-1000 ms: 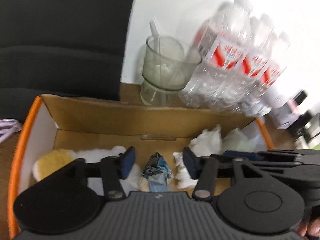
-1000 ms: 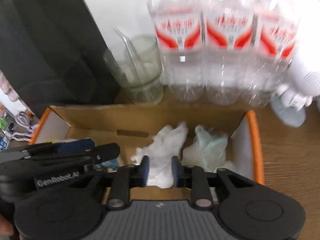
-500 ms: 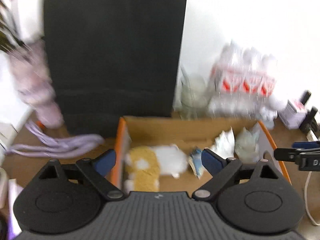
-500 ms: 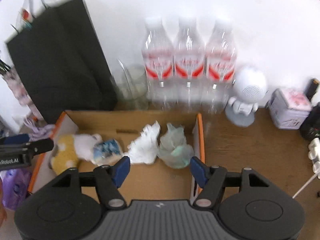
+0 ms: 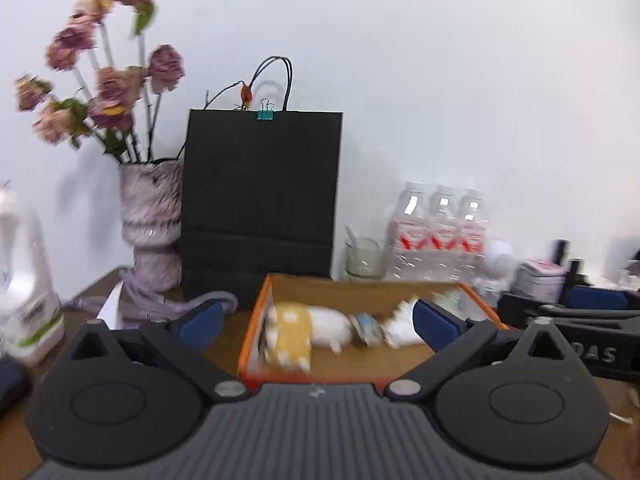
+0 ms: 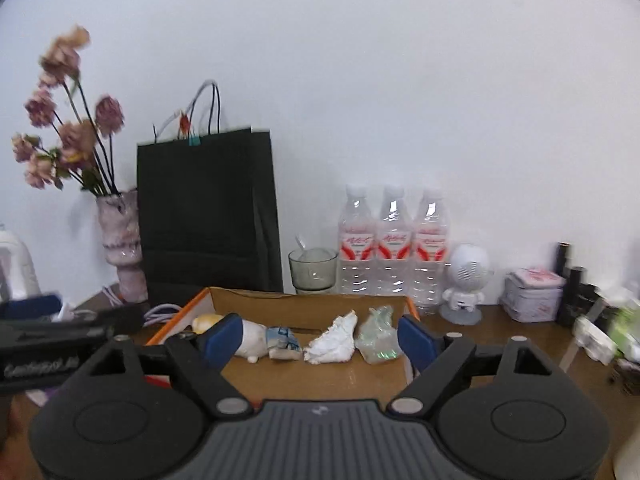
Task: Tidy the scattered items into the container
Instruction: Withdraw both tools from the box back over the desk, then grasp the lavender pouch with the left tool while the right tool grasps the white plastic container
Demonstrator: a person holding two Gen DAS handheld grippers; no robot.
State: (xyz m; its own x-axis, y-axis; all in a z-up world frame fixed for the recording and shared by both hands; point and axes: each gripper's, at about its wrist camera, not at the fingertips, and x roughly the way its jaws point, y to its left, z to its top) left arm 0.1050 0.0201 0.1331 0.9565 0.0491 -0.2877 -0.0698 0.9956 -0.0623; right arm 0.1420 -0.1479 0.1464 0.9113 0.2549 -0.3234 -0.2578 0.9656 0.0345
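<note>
Cardboard box [image 6: 308,304] dead ahead of both grippers, plush [image 5: 308,330], wrapper [image 6: 283,343], tissue [image 6: 334,340], plastic wad [image 6: 378,340] inside. Left gripper [image 5: 316,322] and right gripper [image 6: 320,336] fingers opening wide, nothing held.

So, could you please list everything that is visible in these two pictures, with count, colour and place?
cardboard box: one, brown with orange rim, table centre
plush toy: one, yellow and white, box left
blue wrapper: one, beside the toy
white tissue: one, box middle
greenish wad: one, box right
paper bag: one, black, behind box
vase of flowers: one, pinkish, far left
glass: one, clear
water bottles: three, red labels
robot figurine: one, white
tin: one, pink
left gripper: jaws opening, empty
right gripper: jaws opening, empty
</note>
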